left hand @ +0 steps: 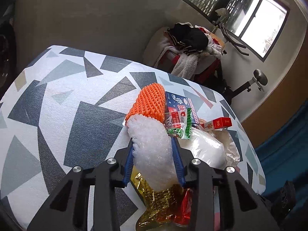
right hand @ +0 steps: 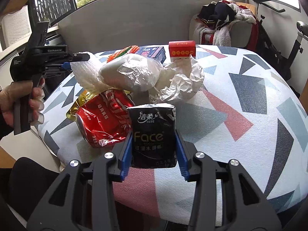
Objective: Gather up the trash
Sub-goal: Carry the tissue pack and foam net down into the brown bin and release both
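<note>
My left gripper (left hand: 153, 140) is shut on a piece of white foam wrap (left hand: 152, 144), its blue pads pressing both sides; from the right wrist view it (right hand: 77, 61) comes in from the left over the trash pile with the wrap (right hand: 84, 73) in its jaws. My right gripper (right hand: 154, 136) is shut on a black tissue pack (right hand: 152, 119) that stands on the patterned table (right hand: 250, 115). The pile holds a crushed red can (right hand: 104, 119), gold foil (left hand: 154, 202), a clear plastic bag (right hand: 130, 71), crumpled white paper (right hand: 182, 84) and an orange foam net (left hand: 150, 102).
A blue box (left hand: 179, 104), a green-and-white wrapper (left hand: 184, 123) and a small red box (right hand: 182, 51) lie at the pile's far side. A chair heaped with clothes (right hand: 221, 23) and an exercise bike (right hand: 279, 38) stand beyond the table. A person's hand (right hand: 19, 100) grips the left handle.
</note>
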A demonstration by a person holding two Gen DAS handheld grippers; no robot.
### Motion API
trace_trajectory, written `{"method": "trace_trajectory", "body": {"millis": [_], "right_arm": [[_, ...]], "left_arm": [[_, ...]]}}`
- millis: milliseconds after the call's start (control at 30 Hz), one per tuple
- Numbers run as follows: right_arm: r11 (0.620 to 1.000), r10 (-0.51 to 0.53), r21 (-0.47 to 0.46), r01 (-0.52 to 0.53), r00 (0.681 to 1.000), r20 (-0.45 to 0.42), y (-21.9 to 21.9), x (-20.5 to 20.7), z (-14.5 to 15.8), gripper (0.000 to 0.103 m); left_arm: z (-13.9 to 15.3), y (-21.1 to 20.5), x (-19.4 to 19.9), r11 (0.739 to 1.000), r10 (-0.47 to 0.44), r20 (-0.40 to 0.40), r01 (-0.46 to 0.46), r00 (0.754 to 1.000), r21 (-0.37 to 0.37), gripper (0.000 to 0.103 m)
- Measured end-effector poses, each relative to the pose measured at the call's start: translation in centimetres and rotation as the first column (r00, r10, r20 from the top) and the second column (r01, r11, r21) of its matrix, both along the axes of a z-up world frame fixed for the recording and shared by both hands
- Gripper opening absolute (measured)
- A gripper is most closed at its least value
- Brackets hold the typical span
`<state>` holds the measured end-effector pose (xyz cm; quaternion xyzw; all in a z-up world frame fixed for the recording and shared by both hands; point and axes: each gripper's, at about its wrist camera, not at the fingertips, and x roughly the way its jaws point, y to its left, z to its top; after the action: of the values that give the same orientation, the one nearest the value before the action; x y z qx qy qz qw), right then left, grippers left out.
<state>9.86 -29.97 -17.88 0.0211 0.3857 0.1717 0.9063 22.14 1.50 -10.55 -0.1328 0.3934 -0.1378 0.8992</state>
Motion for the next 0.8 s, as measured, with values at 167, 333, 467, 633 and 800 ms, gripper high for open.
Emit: {"method": "trace_trajectory", "body": {"millis": [167, 333, 467, 633, 800], "right_arm": [[0.999, -0.023, 0.032, 0.023, 1.0, 0.009, -0.5, -0.2, 0.4, 0.043], [0.999, -0.008, 0.041, 0.006, 0.999, 0.037, 0.4, -1.1, 1.2, 0.043], [0.999, 0.012, 0.035, -0.014, 0.998, 0.056, 1.1, -2.3, 1.9, 0.043], [0.999, 0.027, 0.028, -0.029, 0.997, 0.07, 1.7, -4.0, 2.4, 0.043], [0.999, 0.048, 0.018, -0.049, 0.996, 0.079, 2.3, -6.1, 2.4, 0.043]], "left_arm": [[3.0, -0.5, -2.8, 0.991, -0.075, 0.118, 0.06, 0.99, 0.12, 0.034], [6.7, 0.2, -5.3, 0.986, -0.103, 0.195, 0.074, 0.975, 0.148, 0.034], [8.2, 0.5, -8.1, 0.978, -0.158, 0.208, 0.123, 0.965, 0.17, 0.034], [7.8, 0.4, -13.1, 0.96, -0.239, 0.197, 0.202, 0.951, 0.192, 0.034], [4.6, 0.2, -18.0, 0.945, -0.297, 0.161, 0.266, 0.941, 0.188, 0.035]]}}
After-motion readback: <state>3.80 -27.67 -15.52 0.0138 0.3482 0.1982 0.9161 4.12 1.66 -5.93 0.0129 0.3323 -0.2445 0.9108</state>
